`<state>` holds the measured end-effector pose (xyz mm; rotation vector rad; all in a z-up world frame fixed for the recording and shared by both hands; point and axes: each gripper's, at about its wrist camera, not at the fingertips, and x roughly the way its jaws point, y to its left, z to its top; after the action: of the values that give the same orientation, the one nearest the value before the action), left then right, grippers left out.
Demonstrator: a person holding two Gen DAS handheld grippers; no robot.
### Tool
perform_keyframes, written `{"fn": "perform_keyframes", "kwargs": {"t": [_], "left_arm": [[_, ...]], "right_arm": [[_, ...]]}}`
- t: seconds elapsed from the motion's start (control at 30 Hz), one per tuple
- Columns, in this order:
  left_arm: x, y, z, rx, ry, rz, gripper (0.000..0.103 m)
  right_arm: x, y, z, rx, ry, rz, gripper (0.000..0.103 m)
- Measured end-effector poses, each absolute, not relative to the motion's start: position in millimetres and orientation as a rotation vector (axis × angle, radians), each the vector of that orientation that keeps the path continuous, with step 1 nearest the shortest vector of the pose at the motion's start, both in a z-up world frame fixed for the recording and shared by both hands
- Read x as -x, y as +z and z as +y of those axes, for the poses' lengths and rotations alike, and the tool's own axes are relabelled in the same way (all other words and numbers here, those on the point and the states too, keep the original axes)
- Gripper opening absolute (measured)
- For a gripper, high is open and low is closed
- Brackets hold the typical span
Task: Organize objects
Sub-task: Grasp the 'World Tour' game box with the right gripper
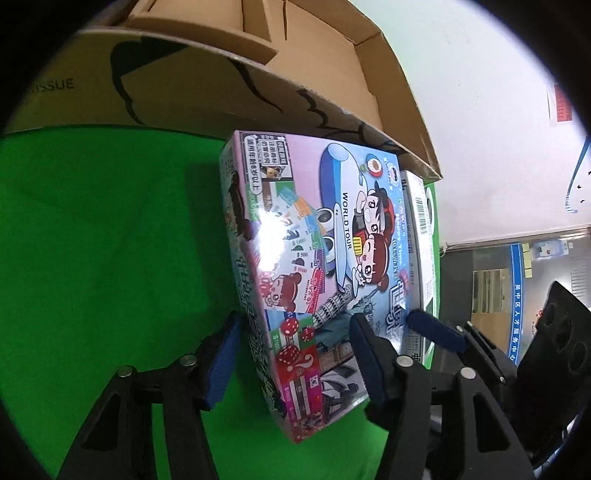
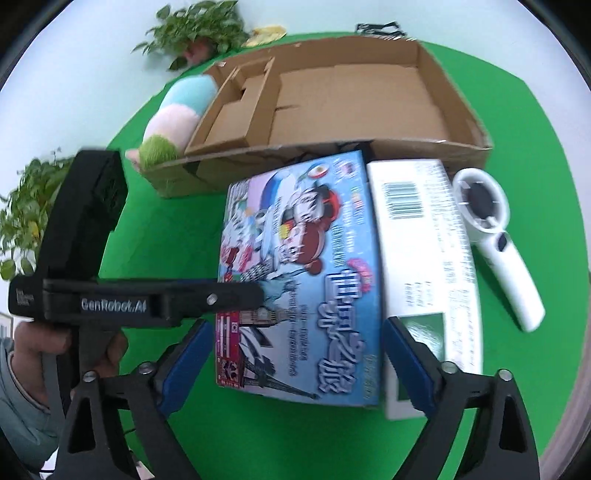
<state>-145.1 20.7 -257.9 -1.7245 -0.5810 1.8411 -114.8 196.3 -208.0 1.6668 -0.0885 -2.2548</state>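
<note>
A colourful cartoon board-game box [image 1: 310,266] [image 2: 303,273] lies on the green cloth in front of an open cardboard box [image 1: 258,62] [image 2: 332,96]. My left gripper [image 1: 291,354] straddles the game box's near left corner, one pad on its side, the other on its top face. It also shows in the right wrist view [image 2: 236,295] reaching in from the left. My right gripper [image 2: 295,365] is open, its fingers on either side of the game box's near end. A white box [image 2: 424,266] [image 1: 421,236] lies against the game box's right side.
A white handheld fan [image 2: 495,236] lies right of the white box. A pastel plush toy [image 2: 173,118] lies left of the cardboard box. Potted plants [image 2: 199,29] stand at the back and far left. The cardboard box has dividers inside.
</note>
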Motion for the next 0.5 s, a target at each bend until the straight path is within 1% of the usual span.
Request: {"fn": "perform_keyframes", "kwargs": {"t": [0.03, 0.07, 0.1, 0.17, 0.23, 0.27, 0.3, 0.37, 0.4, 0.47, 0.5], "left_arm": [[145.0, -258.4, 20.4, 1.720, 1.836, -0.581, 0.056], [144.3, -258.4, 19.5, 1.717, 1.829, -0.578, 0.053], [143.2, -258.0, 18.7, 1.720, 1.820, -0.570, 0.048], [138.0, -255.0, 14.8, 1.718, 1.788, -0.554, 0.044], [134.7, -254.8, 8.5, 1.743, 1.802, -0.536, 0.045], [134.9, -254.3, 3.3, 1.740, 1.821, -0.548, 0.049], [136.3, -254.1, -1.5, 1.726, 1.822, -0.587, 0.050], [141.9, -257.2, -3.8, 1.739, 1.823, -0.615, 0.050], [145.2, -259.5, -2.0, 1.750, 1.831, -0.606, 0.050], [149.7, -263.1, 1.1, 1.738, 1.821, -0.634, 0.051], [151.5, -265.8, 2.7, 1.736, 1.811, -0.658, 0.055]], "right_arm": [[113.0, -209.0, 192.3, -1.660, -2.267, -0.071, 0.092], [113.0, -208.6, 187.2, -1.637, -2.271, -0.052, 0.092], [114.1, -210.8, 181.9, -1.630, -2.239, -0.064, 0.092], [113.8, -213.5, 169.6, -1.618, -2.163, -0.103, 0.092], [111.3, -215.5, 157.7, -1.612, -2.119, -0.087, 0.092], [109.9, -215.5, 153.2, -1.609, -2.149, -0.040, 0.091], [110.3, -214.8, 154.3, -1.608, -2.182, -0.035, 0.091], [115.7, -214.9, 162.5, -1.610, -2.174, -0.098, 0.093], [119.2, -213.9, 166.8, -1.603, -2.192, -0.094, 0.094], [126.7, -212.8, 173.0, -1.589, -2.237, -0.013, 0.095], [131.6, -212.8, 177.1, -1.577, -2.235, 0.016, 0.095]]}}
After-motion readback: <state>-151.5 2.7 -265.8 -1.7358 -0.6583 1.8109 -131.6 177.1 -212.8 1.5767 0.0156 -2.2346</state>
